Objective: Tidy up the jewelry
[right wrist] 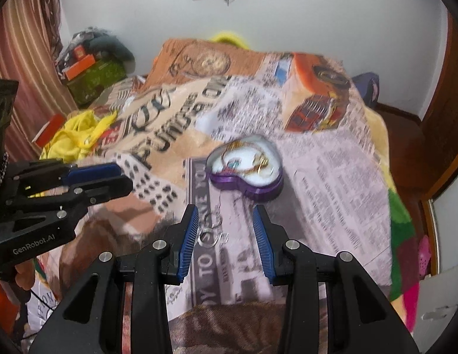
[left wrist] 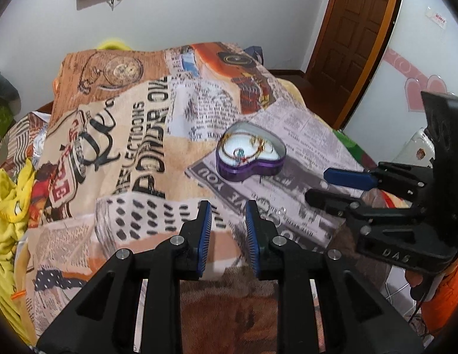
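A purple heart-shaped jewelry box [left wrist: 250, 155] lies open on the printed blanket, with gold chains and a small coloured piece on its white lining. It also shows in the right wrist view [right wrist: 246, 167]. Silver rings [right wrist: 212, 237] lie on the blanket in front of the box, between the right gripper's fingers; they show faintly in the left wrist view [left wrist: 273, 212]. My left gripper [left wrist: 228, 206] is open and empty, short of the box. My right gripper [right wrist: 225, 211] is open and empty above the rings; it shows in the left wrist view [left wrist: 317, 185].
The printed newspaper-pattern blanket [left wrist: 134, 135] covers the bed. Yellow cloth [left wrist: 7, 206] lies at the left edge. Clutter and a green box [right wrist: 93, 79] sit at the far left by a striped curtain. A wooden door [left wrist: 356, 29] stands at the right.
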`<state>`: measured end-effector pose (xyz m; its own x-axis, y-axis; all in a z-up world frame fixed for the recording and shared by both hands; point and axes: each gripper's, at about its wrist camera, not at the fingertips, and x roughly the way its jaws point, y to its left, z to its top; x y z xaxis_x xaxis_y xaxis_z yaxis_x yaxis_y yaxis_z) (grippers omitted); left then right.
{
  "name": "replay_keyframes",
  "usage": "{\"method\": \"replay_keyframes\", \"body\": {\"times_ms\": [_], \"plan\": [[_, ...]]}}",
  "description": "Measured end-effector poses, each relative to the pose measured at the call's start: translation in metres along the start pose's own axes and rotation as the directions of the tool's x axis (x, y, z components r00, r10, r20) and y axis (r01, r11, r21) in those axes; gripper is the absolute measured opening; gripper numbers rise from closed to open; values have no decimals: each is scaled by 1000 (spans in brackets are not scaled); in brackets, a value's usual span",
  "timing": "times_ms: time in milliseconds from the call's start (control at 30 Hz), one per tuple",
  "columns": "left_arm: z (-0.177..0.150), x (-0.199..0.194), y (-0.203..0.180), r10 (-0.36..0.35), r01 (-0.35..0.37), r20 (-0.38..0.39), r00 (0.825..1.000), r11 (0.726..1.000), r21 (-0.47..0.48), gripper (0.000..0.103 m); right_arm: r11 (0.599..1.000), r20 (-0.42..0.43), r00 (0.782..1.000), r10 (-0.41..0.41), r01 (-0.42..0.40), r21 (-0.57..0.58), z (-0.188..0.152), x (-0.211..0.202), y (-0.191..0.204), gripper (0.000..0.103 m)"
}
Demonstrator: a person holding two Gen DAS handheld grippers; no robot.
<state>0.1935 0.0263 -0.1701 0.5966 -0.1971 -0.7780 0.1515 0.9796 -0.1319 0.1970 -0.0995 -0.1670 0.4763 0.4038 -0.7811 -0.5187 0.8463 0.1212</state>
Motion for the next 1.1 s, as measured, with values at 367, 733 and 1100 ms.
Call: {"method": "replay_keyframes", "body": {"times_ms": [367, 733, 1100], "plan": [[-20, 26, 0, -50, 48, -78, 996, 998, -28, 22, 1000, -109, 994, -19, 19, -8, -26, 30, -2, 35], [-17, 59, -25, -98, 96, -114, 989, 995, -20, 22, 999, -113, 993, -35, 38, 31, -32, 31, -25, 35], [-14, 82, -28, -91, 84, -144, 985, 995, -50, 15, 1000, -79, 997, -16, 16, -4, -32, 34, -22, 35]]}}
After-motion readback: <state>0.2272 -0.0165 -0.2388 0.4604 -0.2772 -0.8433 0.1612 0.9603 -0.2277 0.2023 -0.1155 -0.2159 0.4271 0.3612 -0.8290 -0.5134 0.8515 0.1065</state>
